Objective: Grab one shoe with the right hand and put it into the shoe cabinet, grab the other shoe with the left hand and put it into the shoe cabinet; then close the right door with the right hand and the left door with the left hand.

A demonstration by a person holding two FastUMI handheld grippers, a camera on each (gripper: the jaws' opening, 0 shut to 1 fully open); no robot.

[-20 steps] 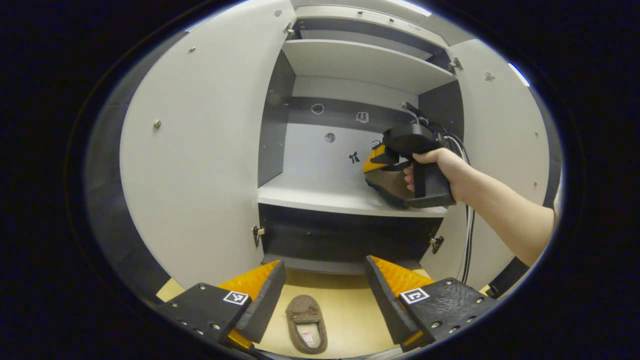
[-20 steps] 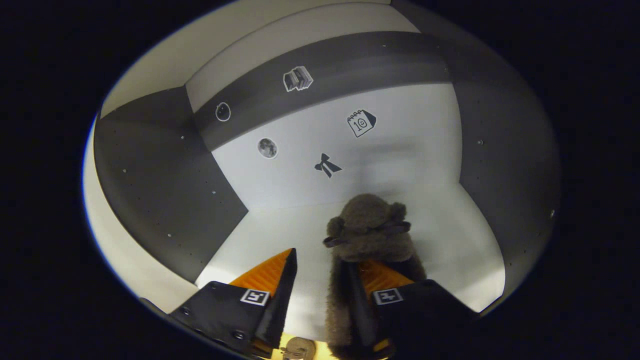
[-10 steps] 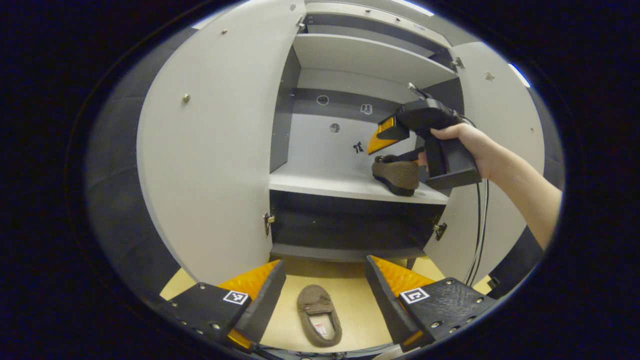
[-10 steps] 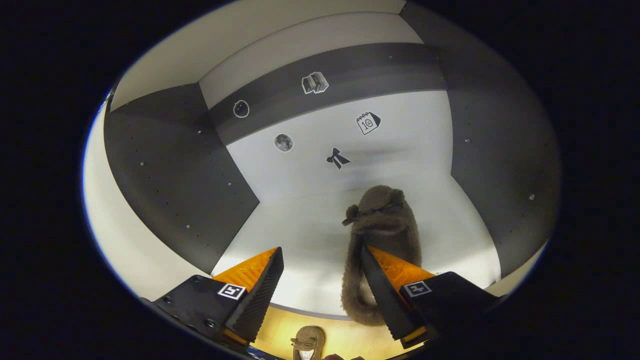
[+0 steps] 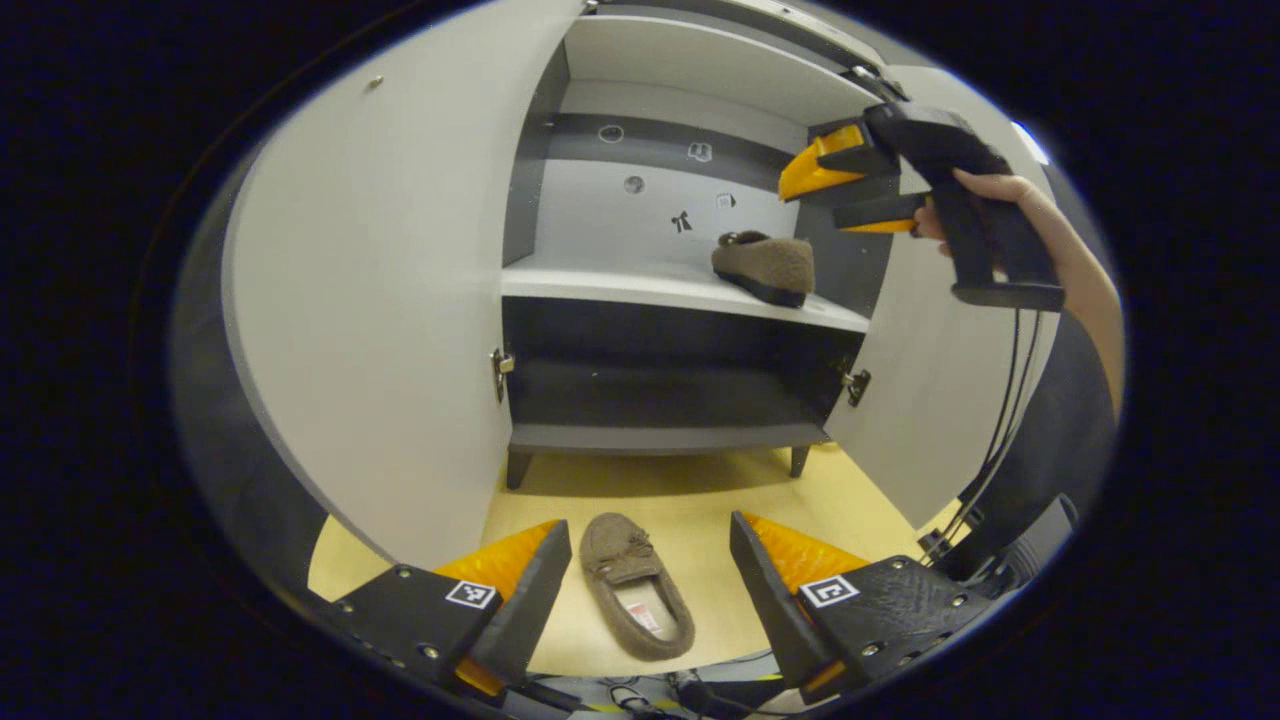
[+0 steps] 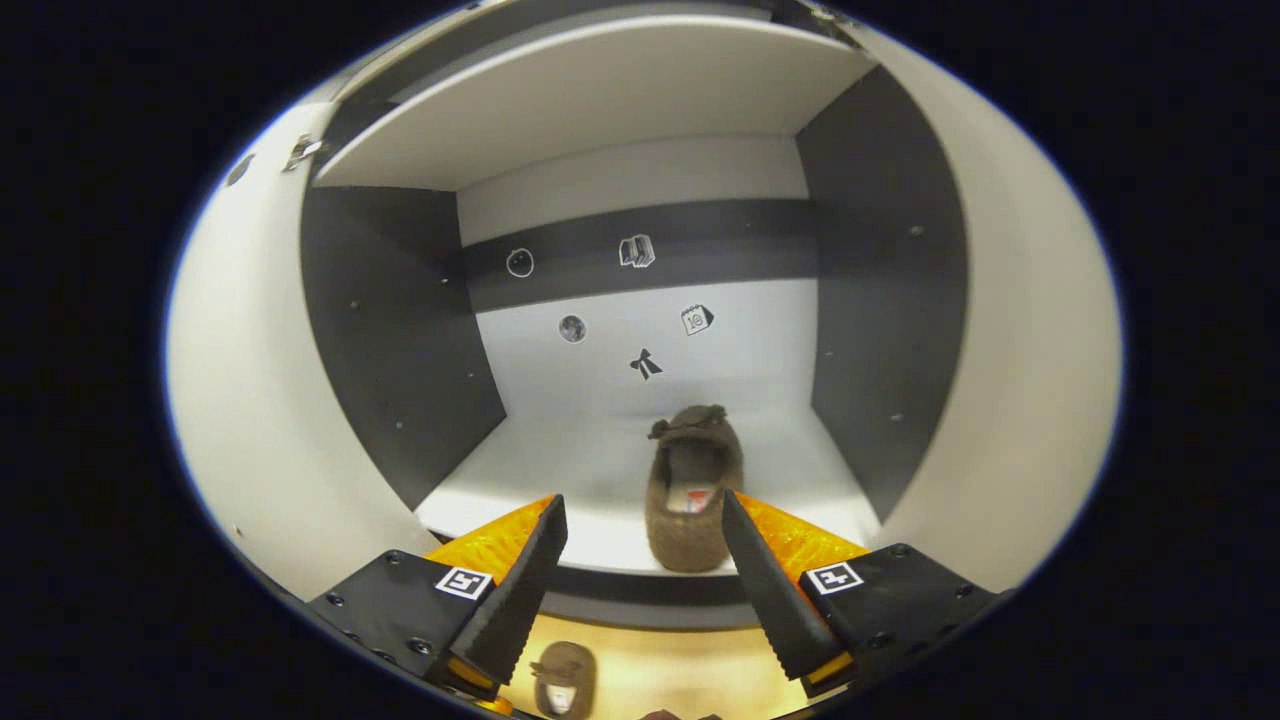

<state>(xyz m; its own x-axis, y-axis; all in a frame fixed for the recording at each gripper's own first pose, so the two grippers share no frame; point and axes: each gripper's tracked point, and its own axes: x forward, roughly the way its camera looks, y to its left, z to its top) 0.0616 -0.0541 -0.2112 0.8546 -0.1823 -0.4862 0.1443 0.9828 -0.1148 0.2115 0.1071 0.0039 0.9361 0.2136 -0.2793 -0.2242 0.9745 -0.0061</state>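
Right gripper [image 5: 850, 190] let go of shoe [image 5: 764, 267], jaws now apart, pulled back from shelf [image 5: 640, 285], shoe left there.

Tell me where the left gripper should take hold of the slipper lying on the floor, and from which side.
Grip the side wall of the slipper on the floor at its open collar, one of the fingers inside the opening and the other outside. Come from above: it lies flat on its sole, opening up, heel toward the left gripper, whose open fingers already straddle it in the left gripper view.

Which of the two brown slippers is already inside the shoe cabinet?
The slipper on the white shelf, at its right side, heel toward the open doors. The other slipper lies on the yellow floor, between the left claw's open fingers.
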